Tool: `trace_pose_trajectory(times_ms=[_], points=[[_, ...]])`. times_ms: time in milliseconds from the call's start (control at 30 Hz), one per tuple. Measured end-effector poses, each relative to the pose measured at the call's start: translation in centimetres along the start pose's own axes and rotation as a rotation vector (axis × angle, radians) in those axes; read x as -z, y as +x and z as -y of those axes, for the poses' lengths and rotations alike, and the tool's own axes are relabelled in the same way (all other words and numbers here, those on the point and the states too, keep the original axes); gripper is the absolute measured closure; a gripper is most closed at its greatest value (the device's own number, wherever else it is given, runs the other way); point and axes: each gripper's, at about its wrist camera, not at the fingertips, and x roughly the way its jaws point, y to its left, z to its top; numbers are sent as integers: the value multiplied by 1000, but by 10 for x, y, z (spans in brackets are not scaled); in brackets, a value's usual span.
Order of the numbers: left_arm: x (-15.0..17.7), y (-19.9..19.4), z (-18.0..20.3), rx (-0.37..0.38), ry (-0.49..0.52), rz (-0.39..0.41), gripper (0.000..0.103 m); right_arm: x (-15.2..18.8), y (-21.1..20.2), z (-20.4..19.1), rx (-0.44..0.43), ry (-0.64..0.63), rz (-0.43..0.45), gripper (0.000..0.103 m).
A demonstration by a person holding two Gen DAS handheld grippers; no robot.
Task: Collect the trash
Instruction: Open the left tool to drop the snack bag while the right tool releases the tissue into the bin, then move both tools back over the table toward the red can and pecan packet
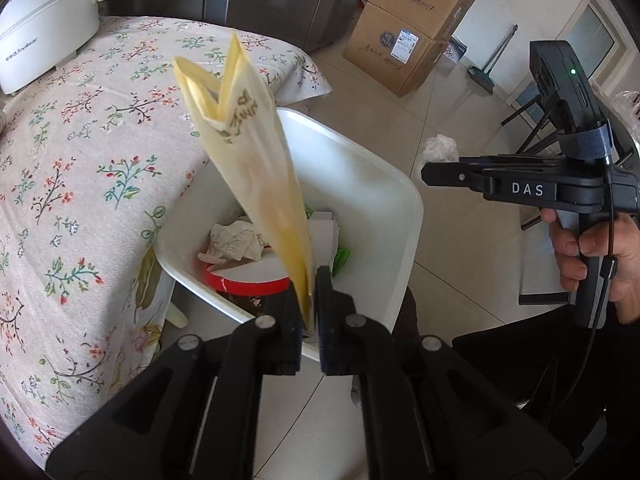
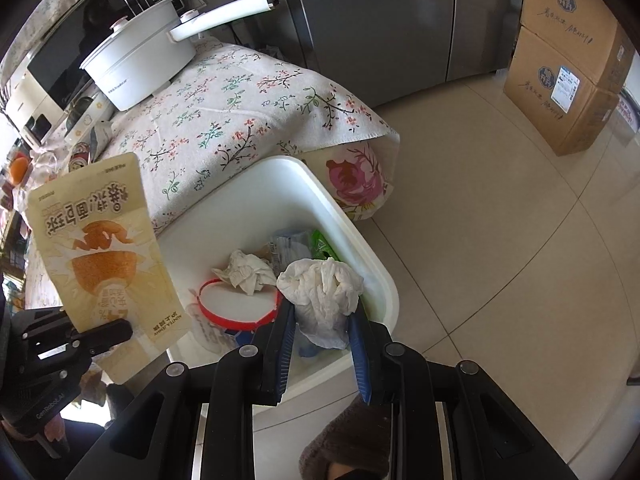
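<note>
My left gripper (image 1: pixel 310 292) stands over the near rim of the white bin (image 1: pixel 360 168). A flat yellow snack bag (image 1: pixel 256 168) rises upright from between its jaws, blurred, with a thin gap showing beside it, so the pads stand slightly open. In the right wrist view the bag (image 2: pixel 104 248) sits at the left gripper (image 2: pixel 116 330), left of the bin (image 2: pixel 248 200). My right gripper (image 2: pixel 322 308) is shut on a crumpled white tissue (image 2: pixel 320 284) above the bin's near right corner. Inside lie crumpled paper (image 2: pixel 248 272), a red-rimmed lid (image 2: pixel 240 308) and a green wrapper (image 2: pixel 322 246).
A table with a floral cloth (image 1: pixel 80 160) flanks the bin on the left, with a white pot (image 2: pixel 140 64) at its far end. Stacked cardboard boxes (image 1: pixel 404 36) and a grey fridge (image 2: pixel 380 20) stand beyond on the tiled floor (image 2: pixel 500 240). A hand (image 1: pixel 600 252) grips the right gripper's handle.
</note>
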Motion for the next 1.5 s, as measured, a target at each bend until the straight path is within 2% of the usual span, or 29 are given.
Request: trace_pose_trajectory(times_ms=[33, 100, 167, 300, 667, 800, 867, 900, 1133, 1433, 1500], points=[[0, 2, 0, -7, -2, -5, 68, 0, 0, 0, 1, 0, -2, 76], [1, -1, 1, -23, 5, 5, 54, -1, 1, 0, 0, 3, -5, 76], [2, -9, 2, -42, 15, 13, 52, -1, 1, 0, -2, 4, -5, 76], [1, -26, -7, -80, 4, 48, 38, -4, 2, -3, -4, 2, -7, 76], [13, -60, -47, -194, -83, 95, 27, -6, 8, -26, -14, -30, -24, 75], [18, -73, -64, -252, -138, 101, 22, -9, 11, -32, -49, 2, -47, 64], [20, -80, -73, -279, -170, 110, 19, -12, 10, -34, -58, 28, -42, 42], [22, -84, -78, -290, -184, 114, 17, -13, 8, -37, -62, 32, -35, 38], [33, -110, -99, -387, -244, 153, 4, -22, 0, -64, -47, -15, -6, 29], [45, -133, -122, -439, -311, 183, 1, -32, -9, -98, -18, -97, 37, 22], [47, -137, -127, -451, -329, 190, 1, -35, -12, -106, -4, -117, 52, 18]])
